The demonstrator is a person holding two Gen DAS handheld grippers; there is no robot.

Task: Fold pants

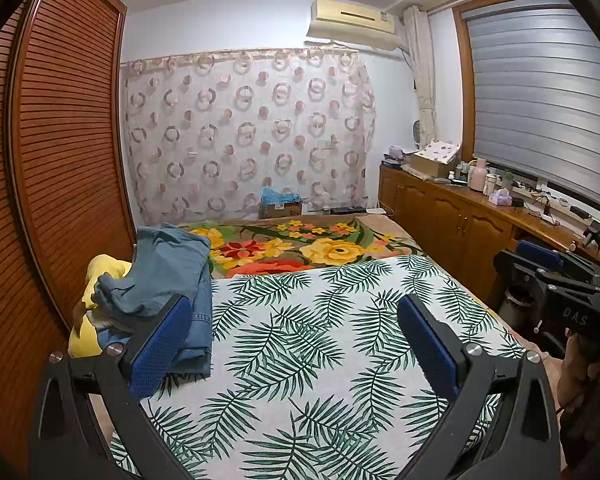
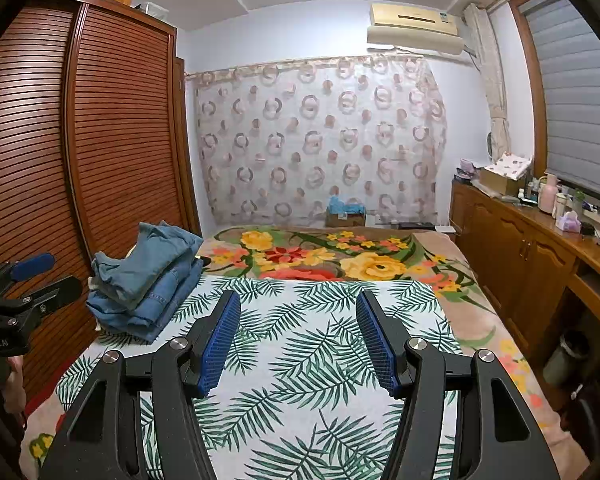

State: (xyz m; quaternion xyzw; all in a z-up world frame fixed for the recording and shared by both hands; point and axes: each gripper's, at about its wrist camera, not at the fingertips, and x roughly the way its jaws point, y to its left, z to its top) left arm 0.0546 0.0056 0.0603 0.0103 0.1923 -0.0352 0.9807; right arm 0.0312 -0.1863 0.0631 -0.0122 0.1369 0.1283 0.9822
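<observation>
Pants: blue denim pants point(image 2: 148, 280) heaped at the left edge of the bed, by the wardrobe point(image 2: 100, 120) — several layers stacked, the top one rumpled.
Work surface: palm-leaf sheet point(image 2: 320, 340) spread bare over the floral blanket point(image 2: 340, 256).
Left claw point(image 1: 296, 344): spread wide, holding nothing, its left pad just in front of the pile.
Right claw point(image 2: 298, 340): jaws moderately apart, holding nothing, over the leaf sheet.
Step in hand: unsettled — the scene fits a pile waiting to be folded or one already folded and set aside; neither claw grips cloth.
Left view only: a yellow item point(image 1: 96, 304) beneath and behind the denim; the right claw at the frame's right edge.
Right view only: the pile's layered side edges, and the left claw seen from the side.
</observation>
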